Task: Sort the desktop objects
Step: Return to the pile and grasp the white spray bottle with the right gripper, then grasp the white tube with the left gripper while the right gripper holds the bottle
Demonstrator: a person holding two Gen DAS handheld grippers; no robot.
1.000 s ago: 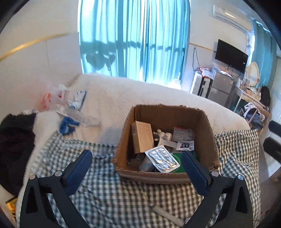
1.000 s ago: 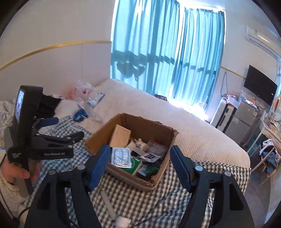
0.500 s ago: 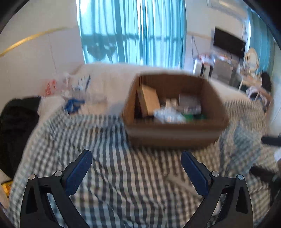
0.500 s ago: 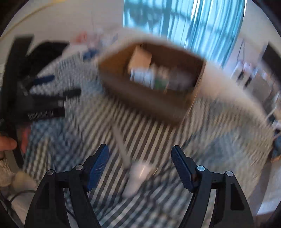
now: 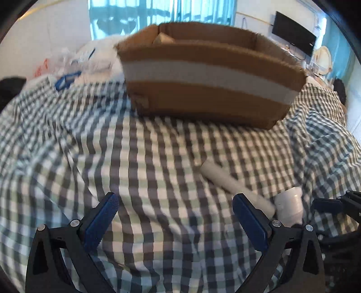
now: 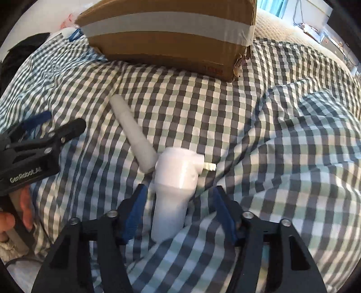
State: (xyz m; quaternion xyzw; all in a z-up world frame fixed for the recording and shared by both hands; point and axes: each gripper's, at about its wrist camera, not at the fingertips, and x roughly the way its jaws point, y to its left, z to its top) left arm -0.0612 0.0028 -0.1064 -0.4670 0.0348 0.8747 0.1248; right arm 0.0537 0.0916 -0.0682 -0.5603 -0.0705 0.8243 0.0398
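Blue pads of the right tool [image 6: 179, 210] straddle the lower body of a white plastic fitting [image 6: 174, 180], jaws parted, with a gap showing on either side of it, so nothing is gripped. The fitting lies on a checked cloth [image 6: 270, 126] (wrinkled, over a bed), a short nozzle sticking out toward the right. A white tube [image 6: 133, 135] lies slanted just beyond it, its near end touching the fitting's upper left shoulder.

From the left wrist view, the left tool [image 5: 176, 216] hovers spread wide and empty above the cloth [image 5: 135, 157]; the tube [image 5: 234, 184] and fitting [image 5: 290, 205] lie ahead on its right side, the fitting partly hidden behind the right finger.

Farther on sits a cardboard box [image 5: 209, 81] banded with pale tape, resting on the cloth; a tan packet [image 5: 163, 39] peeks over its rim. Beyond the box, at left, are plastic bags [image 5: 74, 60], and behind them teal curtains [image 5: 135, 15].
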